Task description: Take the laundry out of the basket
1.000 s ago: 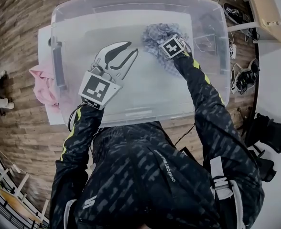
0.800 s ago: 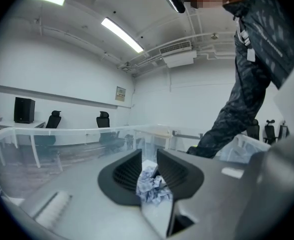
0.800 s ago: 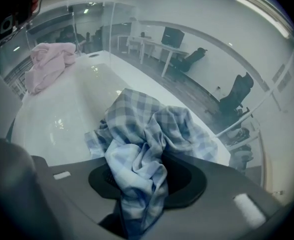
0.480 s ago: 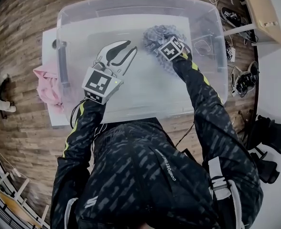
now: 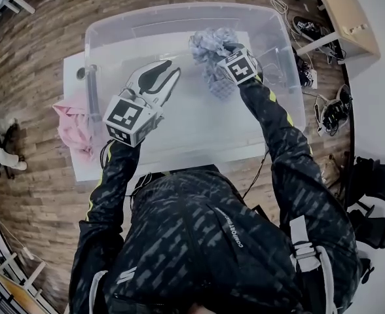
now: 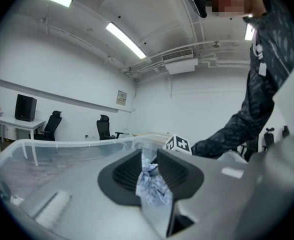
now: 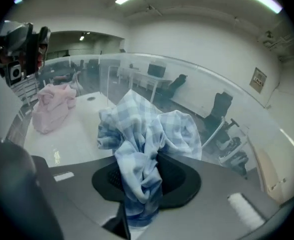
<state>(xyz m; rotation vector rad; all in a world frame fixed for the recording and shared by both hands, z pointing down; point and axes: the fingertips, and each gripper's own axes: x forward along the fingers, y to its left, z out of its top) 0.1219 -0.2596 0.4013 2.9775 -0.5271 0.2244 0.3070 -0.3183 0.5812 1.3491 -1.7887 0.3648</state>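
A clear plastic bin stands on a white table. My right gripper is over the bin's far right part. Its jaws have just been closing and are shut on a crumpled blue checked cloth, which hangs bunched between the pads in the right gripper view. The left gripper hovers inside the bin to the left of the cloth. It holds nothing, and its jaws stand a narrow gap apart. In the left gripper view the cloth shows through that gap.
A pink garment lies on the table outside the bin's left wall, also visible through the wall. Cables and gear lie on the wooden floor at the right, beside a wooden cabinet and a black bag.
The right gripper has lifted the blue checked cloth up off the bin's bottom. The left gripper has risen a little beside it.
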